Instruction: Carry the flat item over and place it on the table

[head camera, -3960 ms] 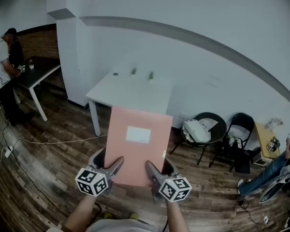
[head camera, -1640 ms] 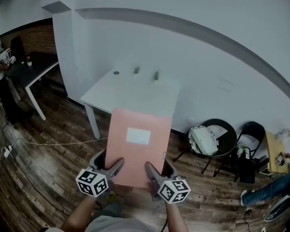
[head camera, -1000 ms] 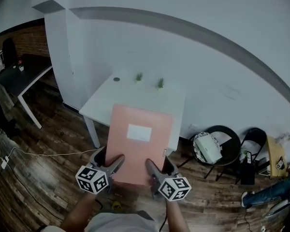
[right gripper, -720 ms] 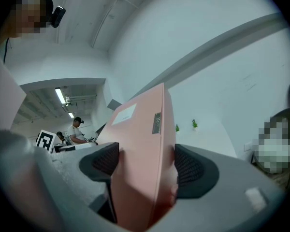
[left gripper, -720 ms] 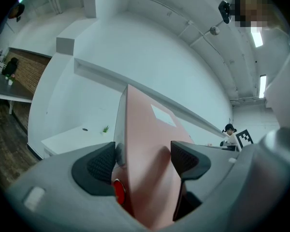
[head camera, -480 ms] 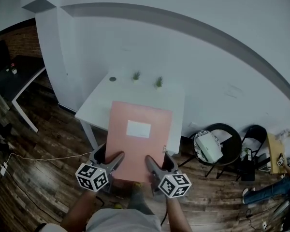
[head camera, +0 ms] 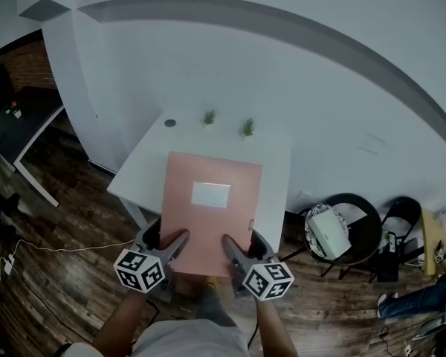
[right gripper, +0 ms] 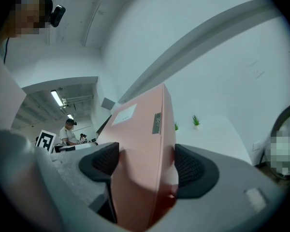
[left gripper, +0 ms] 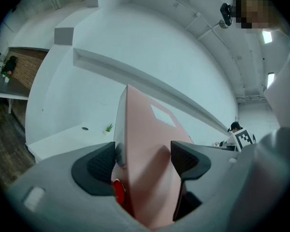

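A flat pink file box with a white label is held level in the air over the near part of the white table. My left gripper is shut on its near left edge and my right gripper is shut on its near right edge. In the left gripper view the pink file box fills the gap between the black pads of my left gripper. In the right gripper view the pink file box sits between the black pads of my right gripper.
Two small green plants and a small dark disc stand at the table's far edge by the white wall. A round black chair holding a white bundle stands to the right. A dark table is at the left. The floor is dark wood.
The white table has come nearer and now lies under the far half of the file box. Both grippers keep the same hold on the box.
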A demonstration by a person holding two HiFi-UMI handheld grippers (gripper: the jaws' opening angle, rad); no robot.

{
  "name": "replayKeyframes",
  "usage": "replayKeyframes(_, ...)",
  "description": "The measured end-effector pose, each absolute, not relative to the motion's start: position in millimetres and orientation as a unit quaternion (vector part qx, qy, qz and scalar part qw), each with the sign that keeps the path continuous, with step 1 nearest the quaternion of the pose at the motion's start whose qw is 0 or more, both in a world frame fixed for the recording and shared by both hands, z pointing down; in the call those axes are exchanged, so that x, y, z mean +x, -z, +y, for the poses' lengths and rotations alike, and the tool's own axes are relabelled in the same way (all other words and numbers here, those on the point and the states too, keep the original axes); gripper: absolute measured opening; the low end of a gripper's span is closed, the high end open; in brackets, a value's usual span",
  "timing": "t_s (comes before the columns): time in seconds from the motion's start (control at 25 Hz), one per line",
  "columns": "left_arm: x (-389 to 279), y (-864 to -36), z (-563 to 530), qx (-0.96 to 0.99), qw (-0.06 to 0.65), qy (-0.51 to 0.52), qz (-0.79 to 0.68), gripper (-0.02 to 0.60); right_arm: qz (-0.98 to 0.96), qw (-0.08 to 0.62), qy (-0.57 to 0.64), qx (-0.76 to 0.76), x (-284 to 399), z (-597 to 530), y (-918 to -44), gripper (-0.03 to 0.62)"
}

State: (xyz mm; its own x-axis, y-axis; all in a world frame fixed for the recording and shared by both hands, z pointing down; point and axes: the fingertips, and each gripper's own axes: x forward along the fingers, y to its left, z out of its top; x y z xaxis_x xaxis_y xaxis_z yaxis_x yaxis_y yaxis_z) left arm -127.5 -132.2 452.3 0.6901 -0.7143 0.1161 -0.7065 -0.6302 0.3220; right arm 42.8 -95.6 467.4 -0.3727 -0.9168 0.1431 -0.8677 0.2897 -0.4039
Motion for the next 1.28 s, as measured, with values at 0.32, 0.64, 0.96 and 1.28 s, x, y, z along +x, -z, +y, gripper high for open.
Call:
replayKeyframes(0.32, -81.3, -462.0, -222.8, 0.895, 0.187, 0.000, -0.404, 0.356, 0.803, 0.051, 0.229, -0.548, 89.2, -188.9, -477.4, 0.353)
replayKeyframes(0.64, -36.2, -466.4, -295.1, 0.888, 0.193, -0.006, -0.418, 0.356, 0.807, 0.047, 0.240, -0.537, 135.0, -265.2, -483.1, 0.353)
replayKeyframes(0.96, -28.5, -463.7, -333.8, 0.880, 0.194, -0.014, -0.433, 0.356, 0.813, 0.045, 0.250, -0.524, 143.3, -308.4, -482.3, 0.353)
replayKeyframes(1.28, -36.3, -467.1, -365.4, 0.882, 0.196, -0.013, -0.428, 0.356, 0.810, 0.047, 0.249, -0.528, 135.5, -338.6, -485.2, 0.353)
